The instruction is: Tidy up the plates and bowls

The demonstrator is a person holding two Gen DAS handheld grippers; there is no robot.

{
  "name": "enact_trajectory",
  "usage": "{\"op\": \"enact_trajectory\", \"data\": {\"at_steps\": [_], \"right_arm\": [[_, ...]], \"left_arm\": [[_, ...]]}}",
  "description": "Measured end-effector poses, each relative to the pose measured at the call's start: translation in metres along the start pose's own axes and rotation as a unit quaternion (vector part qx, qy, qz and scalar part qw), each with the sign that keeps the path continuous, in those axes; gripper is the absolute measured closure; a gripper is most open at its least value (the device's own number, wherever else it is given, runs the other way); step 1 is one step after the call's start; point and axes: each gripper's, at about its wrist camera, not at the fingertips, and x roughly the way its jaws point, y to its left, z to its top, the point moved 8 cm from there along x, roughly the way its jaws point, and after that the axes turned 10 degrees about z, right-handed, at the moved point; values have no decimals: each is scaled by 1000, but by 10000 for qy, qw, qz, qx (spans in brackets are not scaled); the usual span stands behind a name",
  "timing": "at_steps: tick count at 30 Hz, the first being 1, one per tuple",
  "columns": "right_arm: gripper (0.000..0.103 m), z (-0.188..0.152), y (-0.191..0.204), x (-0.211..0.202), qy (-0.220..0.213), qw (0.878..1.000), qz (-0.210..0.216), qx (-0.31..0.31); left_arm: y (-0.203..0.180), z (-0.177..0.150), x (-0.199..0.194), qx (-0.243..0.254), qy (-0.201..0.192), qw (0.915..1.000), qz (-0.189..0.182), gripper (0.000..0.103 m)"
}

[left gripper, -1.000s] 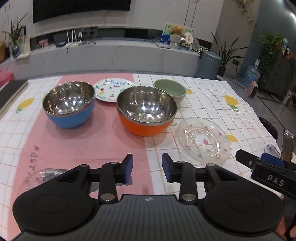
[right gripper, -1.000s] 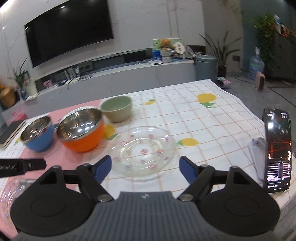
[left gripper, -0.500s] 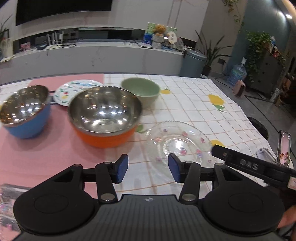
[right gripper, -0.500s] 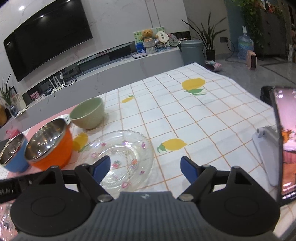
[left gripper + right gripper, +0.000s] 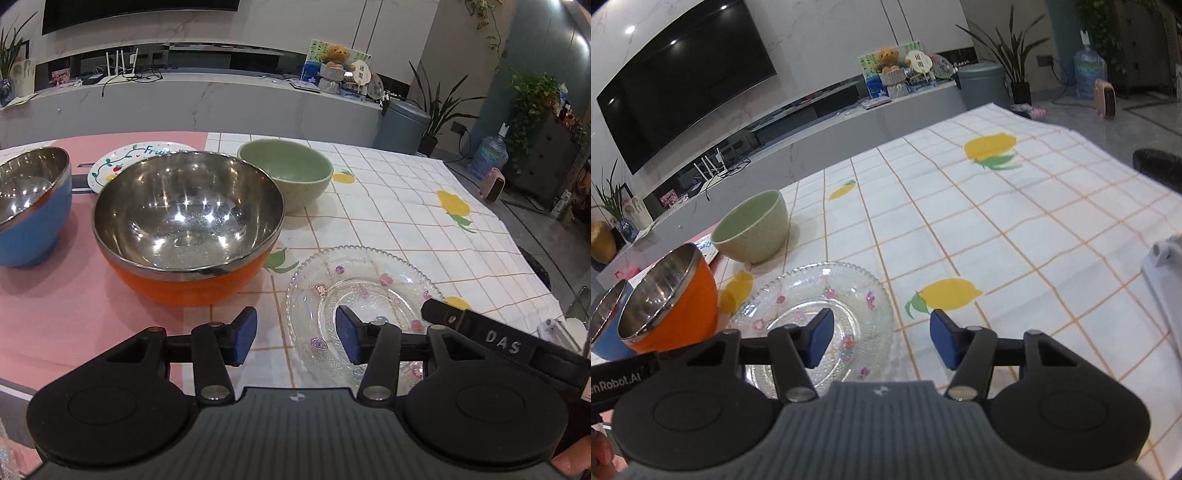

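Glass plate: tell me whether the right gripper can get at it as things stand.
Probably yes. The glass plate lies flat right under the right gripper, whose open jaws straddle its near right rim with nothing between. The orange bowl stands off to the left.

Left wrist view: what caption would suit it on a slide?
Left gripper, jaws open, nears a clear glass plate beside an orange bowl.

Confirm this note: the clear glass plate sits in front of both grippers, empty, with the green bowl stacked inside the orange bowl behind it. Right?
Not quite. The green bowl is not stacked inside the orange bowl; it stands on the tablecloth just behind it, and the orange bowl's steel inside is empty, as the left wrist view shows. The rest holds: the clear glass plate lies empty in front of both grippers.
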Motion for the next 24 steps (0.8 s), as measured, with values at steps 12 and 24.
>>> {"op": "enact_trajectory", "data": {"at_steps": [12, 24], "right_arm": [[54, 2, -4, 5, -104, 9991, 371, 148], [57, -1, 6, 11, -47, 9986, 516, -106]], "left_arm": [[-3, -7, 15, -29, 87, 9999, 79, 57], [-11, -4, 20, 41, -46, 10000, 41, 70]]}}
